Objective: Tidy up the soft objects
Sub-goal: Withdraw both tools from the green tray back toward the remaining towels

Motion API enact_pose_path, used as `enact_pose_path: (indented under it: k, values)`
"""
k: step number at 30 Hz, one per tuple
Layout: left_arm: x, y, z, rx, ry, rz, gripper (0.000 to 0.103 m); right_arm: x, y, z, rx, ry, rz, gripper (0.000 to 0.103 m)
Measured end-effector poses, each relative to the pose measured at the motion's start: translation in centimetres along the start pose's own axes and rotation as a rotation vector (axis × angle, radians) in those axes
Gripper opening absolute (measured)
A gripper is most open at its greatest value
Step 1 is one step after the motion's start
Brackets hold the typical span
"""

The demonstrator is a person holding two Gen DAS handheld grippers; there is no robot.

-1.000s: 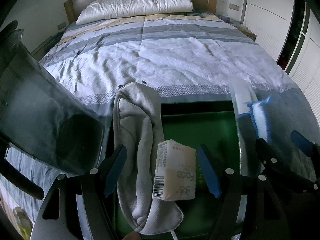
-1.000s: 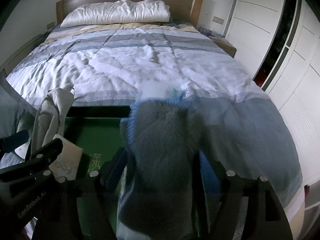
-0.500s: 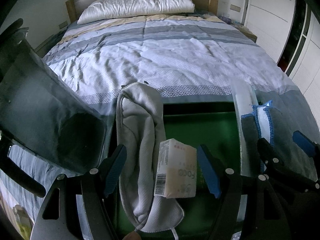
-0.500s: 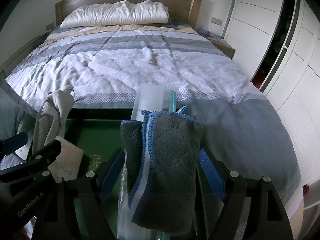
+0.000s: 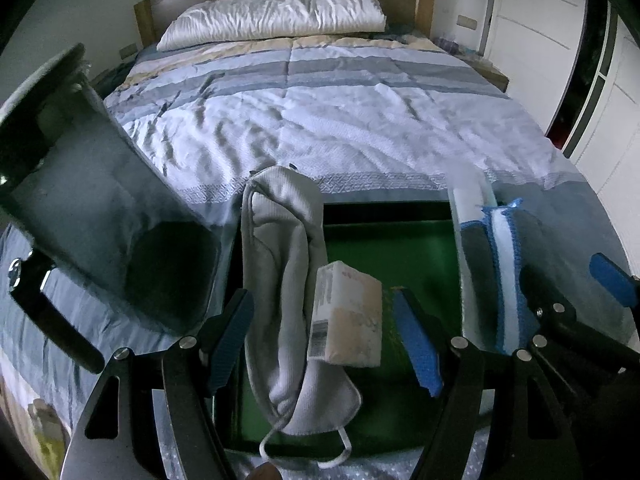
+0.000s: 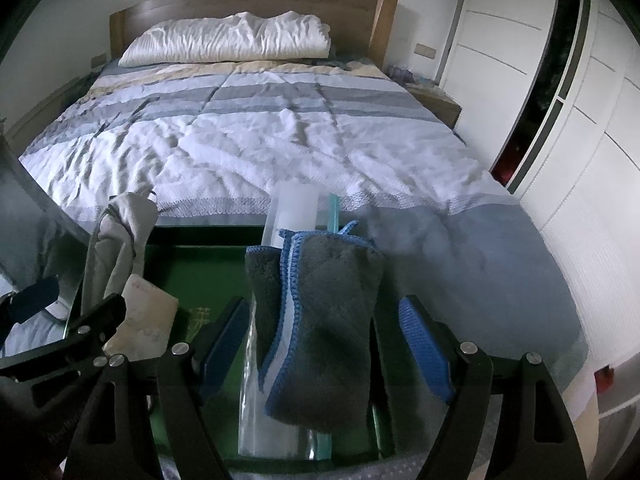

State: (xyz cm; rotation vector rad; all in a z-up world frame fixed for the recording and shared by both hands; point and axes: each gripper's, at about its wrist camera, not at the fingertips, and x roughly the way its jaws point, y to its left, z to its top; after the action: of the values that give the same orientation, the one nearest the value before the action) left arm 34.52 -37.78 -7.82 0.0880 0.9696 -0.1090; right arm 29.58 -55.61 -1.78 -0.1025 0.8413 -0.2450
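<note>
A clear storage box with a green bottom (image 5: 400, 248) stands at the foot of the bed. A light grey cloth (image 5: 280, 264) hangs over its left wall. A beige tissue pack (image 5: 346, 316) lies in the box against the cloth. A dark grey towel with blue trim (image 6: 320, 308) hangs over the box's right wall (image 6: 292, 208); it also shows in the left wrist view (image 5: 500, 264). My left gripper (image 5: 324, 340) is open around the tissue pack, not touching it. My right gripper (image 6: 324, 340) is open, its blue pads either side of the towel.
The open dark lid (image 5: 92, 200) of the box tilts up at the left. The bed (image 6: 260, 132) with a striped quilt and a white pillow (image 6: 228, 36) stretches ahead. White wardrobes (image 6: 560, 80) line the right side.
The dark grey towel came down onto the box's right wall and my right gripper's jaws spread away from it. The left gripper stayed about where it was.
</note>
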Motion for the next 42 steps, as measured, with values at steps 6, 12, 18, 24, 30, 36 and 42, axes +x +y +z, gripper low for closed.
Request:
enact_pose_path:
  k: [6, 12, 18, 24, 30, 36, 42]
  values:
    - [-1.7, 0.0, -0.6, 0.003, -0.016, -0.004, 0.067, -2.1, 0.0, -0.3, 0.009, -0.016, -0.009, 0.078]
    - [-3.4, 0.0, -1.3, 0.007, -0.027, -0.008, 0.067, -4.2, -0.2, -1.0, 0.018, -0.026, -0.010, 0.078]
    - [-5.2, 0.1, -2.2, 0.014, -0.037, -0.013, 0.070, -6.3, -0.3, -1.6, 0.031, -0.040, -0.012, 0.078]
    - [-7.7, 0.0, -3.2, 0.020, -0.060, -0.029, 0.071, -9.1, -0.7, -2.6, 0.047, -0.065, -0.027, 0.084]
    - [-10.2, -0.2, -4.3, 0.041, -0.084, -0.054, 0.074, -11.9, -1.1, -3.9, 0.061, -0.083, -0.045, 0.086]
    - [-13.0, 0.1, -5.5, 0.051, -0.115, -0.072, 0.075, -15.0, -0.8, -5.3, 0.057, -0.109, -0.053, 0.087]
    - [-15.8, 1.4, -7.5, 0.047, -0.128, -0.098, 0.075, -18.9, -0.4, -7.5, 0.060, -0.141, -0.059, 0.090]
